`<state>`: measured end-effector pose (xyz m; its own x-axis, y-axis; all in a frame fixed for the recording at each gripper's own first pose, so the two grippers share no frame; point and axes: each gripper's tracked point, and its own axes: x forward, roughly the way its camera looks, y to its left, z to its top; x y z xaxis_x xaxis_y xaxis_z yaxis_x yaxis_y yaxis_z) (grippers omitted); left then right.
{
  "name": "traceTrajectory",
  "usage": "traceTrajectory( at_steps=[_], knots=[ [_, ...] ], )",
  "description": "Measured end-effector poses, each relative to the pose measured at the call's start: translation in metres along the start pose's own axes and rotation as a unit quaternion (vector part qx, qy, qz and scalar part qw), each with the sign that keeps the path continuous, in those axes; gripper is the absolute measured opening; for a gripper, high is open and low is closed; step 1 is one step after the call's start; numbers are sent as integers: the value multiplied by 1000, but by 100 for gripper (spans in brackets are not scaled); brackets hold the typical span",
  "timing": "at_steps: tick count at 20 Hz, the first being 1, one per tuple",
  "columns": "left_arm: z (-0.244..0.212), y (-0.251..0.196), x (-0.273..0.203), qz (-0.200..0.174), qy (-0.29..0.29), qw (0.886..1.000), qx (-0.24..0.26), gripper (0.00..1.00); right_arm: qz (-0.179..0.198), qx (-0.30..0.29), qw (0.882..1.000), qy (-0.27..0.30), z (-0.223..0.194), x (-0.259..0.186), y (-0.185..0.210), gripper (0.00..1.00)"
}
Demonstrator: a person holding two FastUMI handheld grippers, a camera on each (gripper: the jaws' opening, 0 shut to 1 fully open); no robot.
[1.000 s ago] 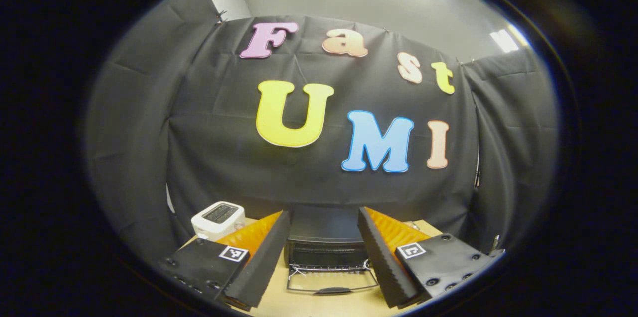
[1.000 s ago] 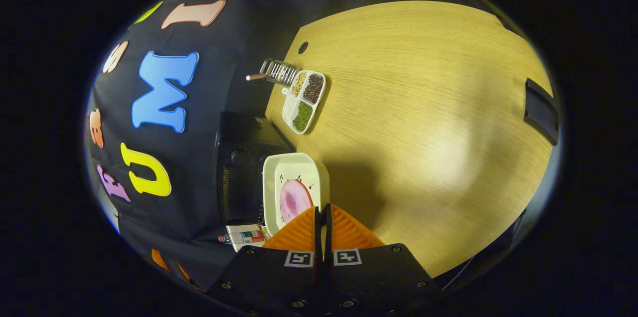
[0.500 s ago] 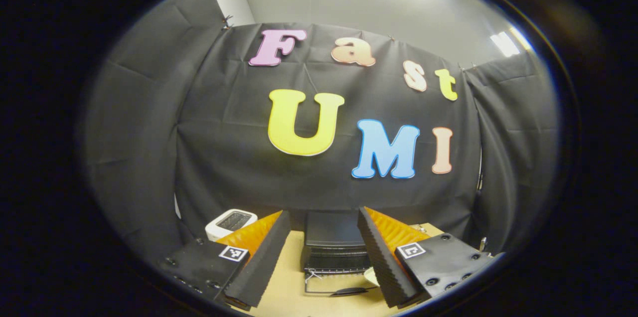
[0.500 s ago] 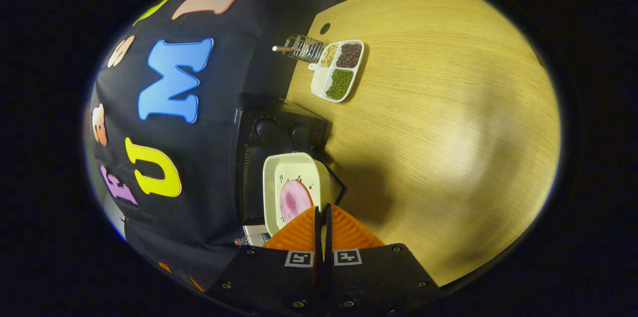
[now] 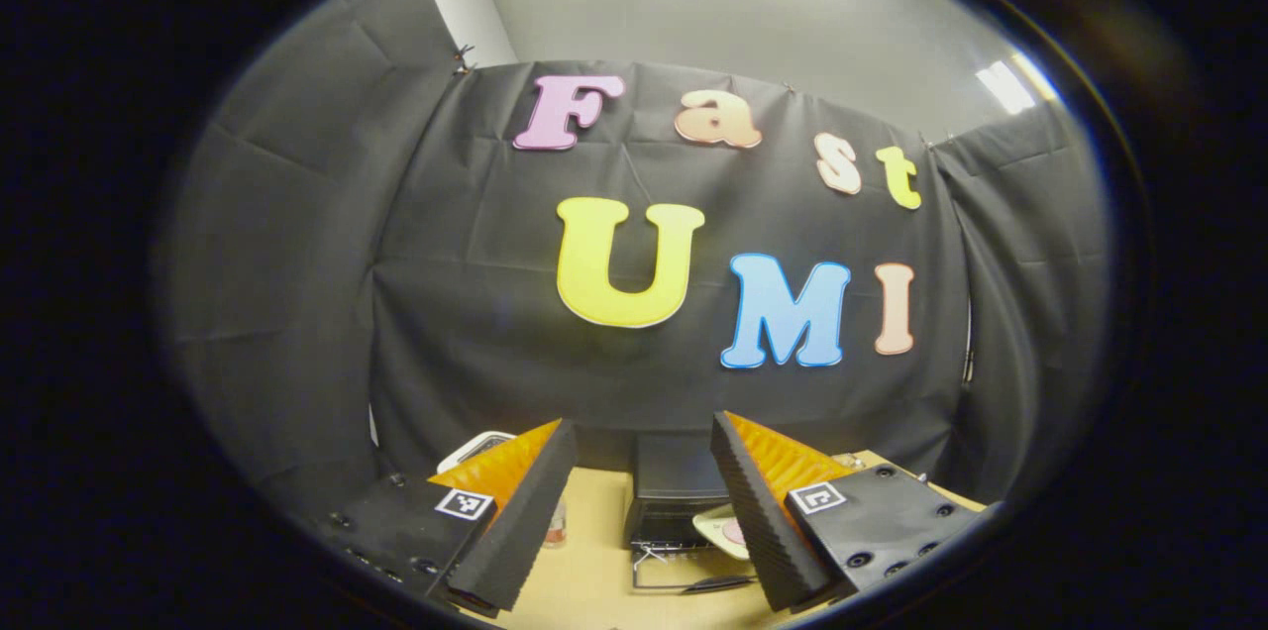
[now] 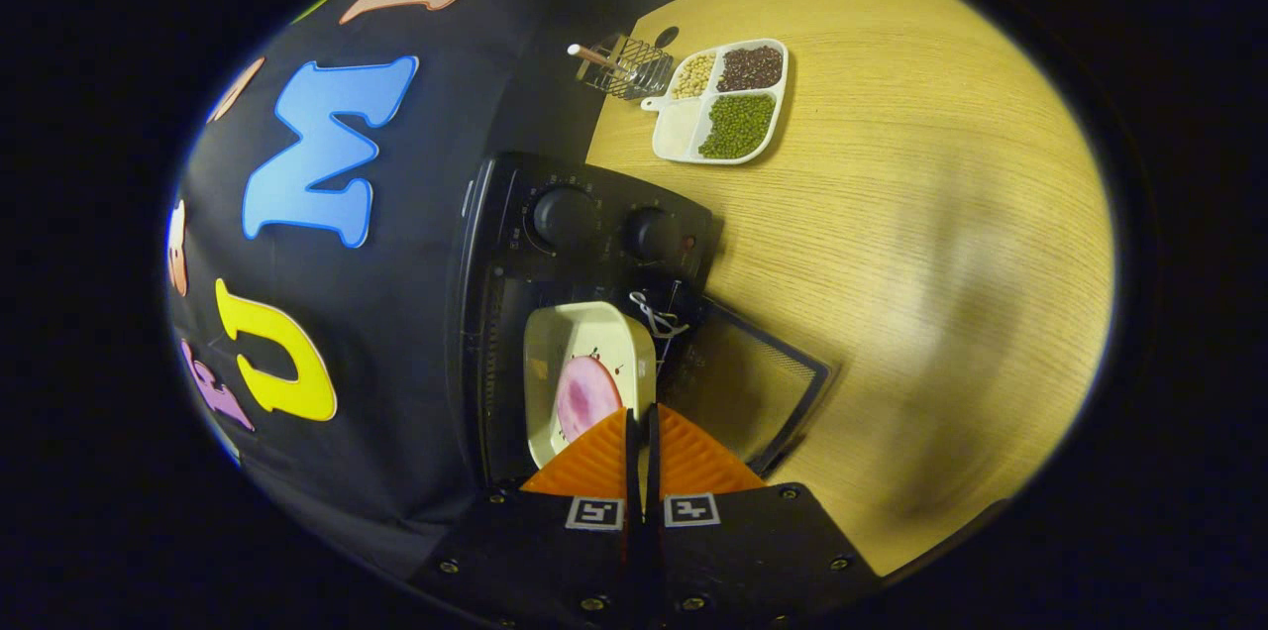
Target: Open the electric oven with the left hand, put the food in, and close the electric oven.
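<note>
Two tongs are at work. At the bottom of the right gripper view, the right tongs are pressed together on the near rim of a cream dish. On the dish lies a round pink slice of food. The dish hangs in front of the black oven, at its open mouth in the middle of the frame. The oven door is down, lying open to the right of the dish. Two round knobs sit on the oven front above the dish. Farther up, near the top of the frame, a white tray of beans rests on the wooden bench, with a small wire basket just beside it.

At the bottom of the left gripper view, the left tongs are wide apart and hold nothing. Between the fingers, farther off, stands the oven with its door down. The dish shows at its right side. A white toaster peeks out behind the left finger.
</note>
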<state>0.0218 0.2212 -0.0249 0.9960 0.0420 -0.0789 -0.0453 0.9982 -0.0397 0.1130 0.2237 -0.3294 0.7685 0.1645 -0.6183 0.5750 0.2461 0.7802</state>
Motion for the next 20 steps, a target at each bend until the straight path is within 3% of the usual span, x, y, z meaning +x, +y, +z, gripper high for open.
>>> traceTrajectory(
  at_steps=[2,6,7,8,13,14,16,17,18,20],
  knots=[
    [-3,8,3,6,4,1000,4,97,0,32,999,-15,-3,20,10,1],
    [-19,33,3,31,25,999,13,97,-3,91,995,-45,-11,57,24,2],
    [-23,39,2,38,33,999,10,93,-3,100,994,-53,-13,65,25,2],
    [-23,45,1,43,37,998,9,97,0,109,992,-58,-16,71,28,2],
    [-36,73,-5,76,57,995,18,97,20,141,988,-66,-30,117,43,4],
    [-35,76,-7,80,58,995,18,93,28,146,987,-68,-29,113,46,5],
    [-37,78,-9,86,59,994,20,98,28,144,987,-70,-29,123,46,6],
    [-36,79,-10,88,59,994,21,93,29,143,987,-68,-30,127,48,6],
    [-37,78,-10,90,60,994,21,98,30,143,987,-66,-31,129,48,6],
    [-39,73,-9,89,60,994,18,97,32,143,988,-50,-35,125,48,8]
  ],
)
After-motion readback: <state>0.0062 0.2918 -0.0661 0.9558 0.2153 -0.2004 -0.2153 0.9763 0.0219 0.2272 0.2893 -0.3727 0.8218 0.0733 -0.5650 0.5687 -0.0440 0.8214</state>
